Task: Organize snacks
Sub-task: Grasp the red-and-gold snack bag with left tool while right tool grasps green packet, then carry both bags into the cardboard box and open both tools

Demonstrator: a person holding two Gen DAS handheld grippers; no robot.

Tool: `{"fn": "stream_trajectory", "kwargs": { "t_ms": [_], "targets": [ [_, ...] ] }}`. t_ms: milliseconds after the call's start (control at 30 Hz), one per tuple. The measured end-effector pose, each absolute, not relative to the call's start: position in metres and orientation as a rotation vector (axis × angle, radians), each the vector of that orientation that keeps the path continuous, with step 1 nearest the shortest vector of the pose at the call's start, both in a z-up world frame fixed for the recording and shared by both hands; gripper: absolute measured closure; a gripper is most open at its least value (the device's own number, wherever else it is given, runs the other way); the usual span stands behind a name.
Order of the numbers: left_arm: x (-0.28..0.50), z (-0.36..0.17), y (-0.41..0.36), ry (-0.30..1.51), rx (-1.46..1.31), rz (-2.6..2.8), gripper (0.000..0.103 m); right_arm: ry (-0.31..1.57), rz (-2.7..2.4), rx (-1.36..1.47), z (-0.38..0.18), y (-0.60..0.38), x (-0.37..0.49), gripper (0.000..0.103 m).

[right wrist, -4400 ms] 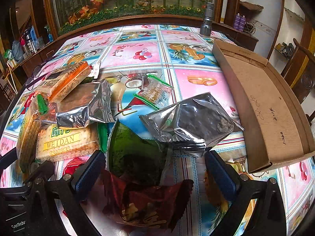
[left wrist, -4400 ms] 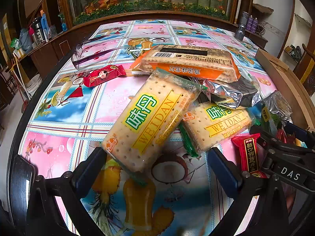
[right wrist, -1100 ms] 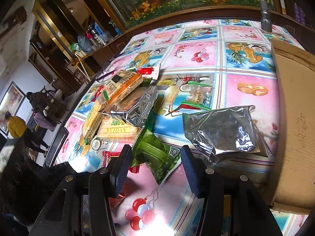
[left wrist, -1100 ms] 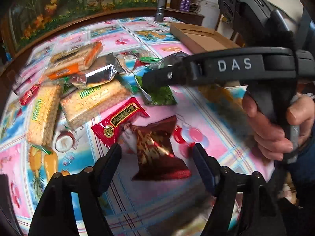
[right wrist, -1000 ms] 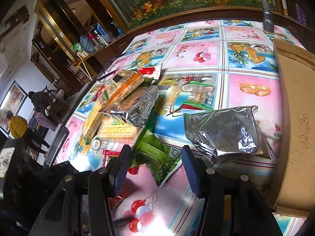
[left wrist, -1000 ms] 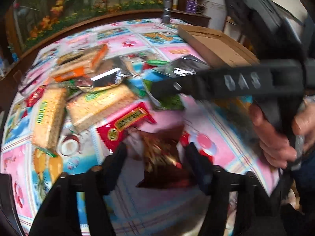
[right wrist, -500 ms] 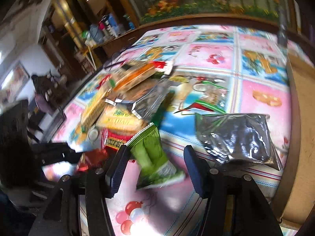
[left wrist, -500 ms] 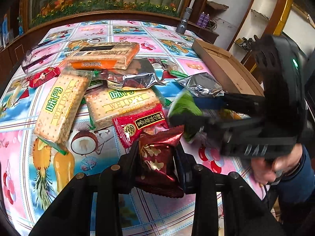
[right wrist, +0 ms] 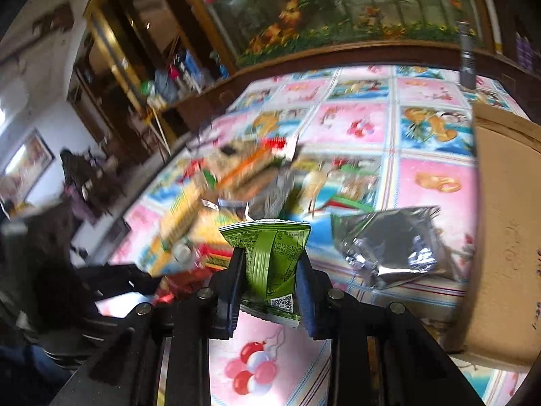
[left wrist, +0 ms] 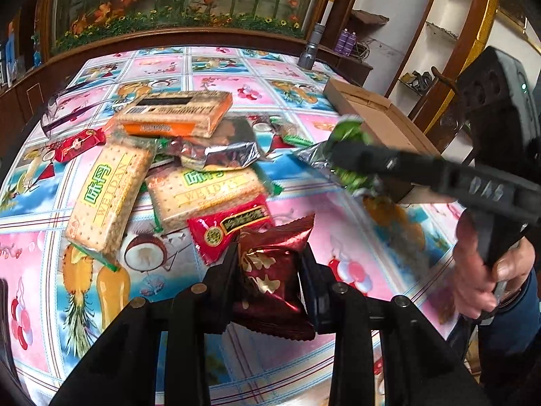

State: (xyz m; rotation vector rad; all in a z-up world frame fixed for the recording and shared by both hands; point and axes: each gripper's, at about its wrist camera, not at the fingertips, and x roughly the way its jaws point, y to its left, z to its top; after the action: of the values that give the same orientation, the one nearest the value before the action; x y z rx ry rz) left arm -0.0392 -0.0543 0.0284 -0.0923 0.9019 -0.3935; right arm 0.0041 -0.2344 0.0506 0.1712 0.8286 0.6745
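Two snacks are in hand at once. Clamped in the left hand-held gripper [left wrist: 268, 264] is the dark red packet [left wrist: 270, 280], gripped at its middle and seemingly just clear of the worktop [left wrist: 338, 213], though the lower edge is hidden by the frame. Over on the right, the right hand-held gripper [right wrist: 268, 274], whose jaws have just been closing, pinches the green packet [right wrist: 270, 257] across its body, lifted off the cloth.

Taking the cardboard box [left wrist: 375, 115] as the mark: the green packet hangs just beside its near corner, the red one well short of it, toward the person. Nearer the box than the main heap lies a silver foil bag [right wrist: 392, 250]; farther off sit the cracker packs [left wrist: 108, 193], a red sachet [left wrist: 230, 226] and an orange-edged pack [left wrist: 175, 113].

My guess is both go into the box. Best to carry each level and high enough to clear the box wall, keep the pinch firm but not crushing, and let the right go first so the two tools do not cross.
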Motion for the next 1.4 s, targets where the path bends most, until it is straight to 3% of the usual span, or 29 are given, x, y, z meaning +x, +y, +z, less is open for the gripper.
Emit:
{"fn": "stream_trajectory", "kwargs": {
  "t_ms": [400, 700, 1000, 1400],
  "targets": [
    [-0.014, 0.078, -0.084, 0.833, -0.102, -0.425, 0.070, 0.710, 0.533, 0.384, 0.113, -0.293, 0.064, 0.072],
    [0.056, 0.107, -0.169, 0.819, -0.096, -0.526, 0.070, 0.695, 0.333, 0.537, 0.085, -0.394, 0.116, 0.072],
    [0.144, 0.072, -0.291, 0.903, -0.071, -0.567, 0.070, 0.698, 0.094, 0.714, 0.062, -0.482, 0.121, 0.072],
    [0.157, 0.025, -0.297, 1.004, -0.164, -0.565, 0.070, 0.870, -0.006, 0.705, 0.029, -0.484, 0.136, 0.072]
  ]
}}
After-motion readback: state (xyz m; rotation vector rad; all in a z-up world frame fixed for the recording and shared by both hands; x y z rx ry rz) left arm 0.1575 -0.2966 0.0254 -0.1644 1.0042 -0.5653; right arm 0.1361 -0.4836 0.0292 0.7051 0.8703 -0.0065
